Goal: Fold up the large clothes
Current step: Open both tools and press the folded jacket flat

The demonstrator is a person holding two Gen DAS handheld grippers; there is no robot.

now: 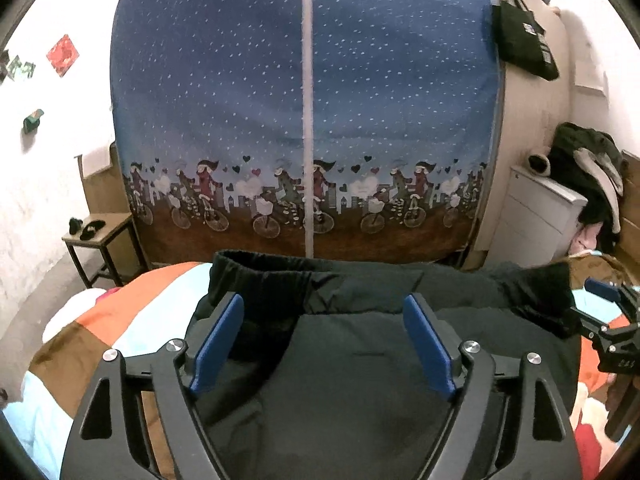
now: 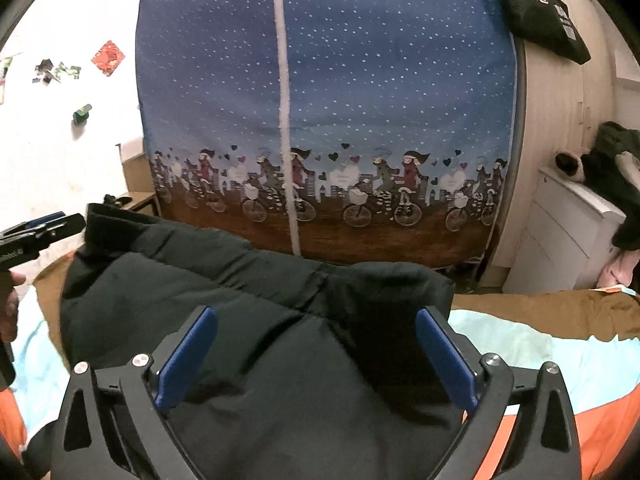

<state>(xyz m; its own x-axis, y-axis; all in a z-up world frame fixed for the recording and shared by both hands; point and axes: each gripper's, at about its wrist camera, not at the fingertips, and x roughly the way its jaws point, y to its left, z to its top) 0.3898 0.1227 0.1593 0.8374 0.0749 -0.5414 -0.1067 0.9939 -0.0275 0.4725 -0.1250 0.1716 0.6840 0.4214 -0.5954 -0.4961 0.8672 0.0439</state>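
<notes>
A large black padded jacket point(image 1: 360, 360) lies on a bed with a colour-block quilt point(image 1: 132, 320). In the left wrist view my left gripper point(image 1: 324, 304) hangs above the jacket's left part, its blue pads point(image 1: 218, 344) wide apart with nothing between them. The right gripper point(image 1: 608, 304) shows at that view's right edge. In the right wrist view my right gripper point(image 2: 318, 318) is open above the jacket point(image 2: 256, 320), near its folded far edge, holding nothing. The left gripper point(image 2: 44, 228) pokes in at the left, with a hand point(image 2: 10, 312) below it.
A blue fabric wardrobe point(image 1: 304, 120) with a bicycle print stands just beyond the bed. A small side table point(image 1: 100, 236) is at the left, a white drawer unit point(image 1: 536, 216) piled with clothes at the right. A black tote bag point(image 1: 524, 36) hangs top right.
</notes>
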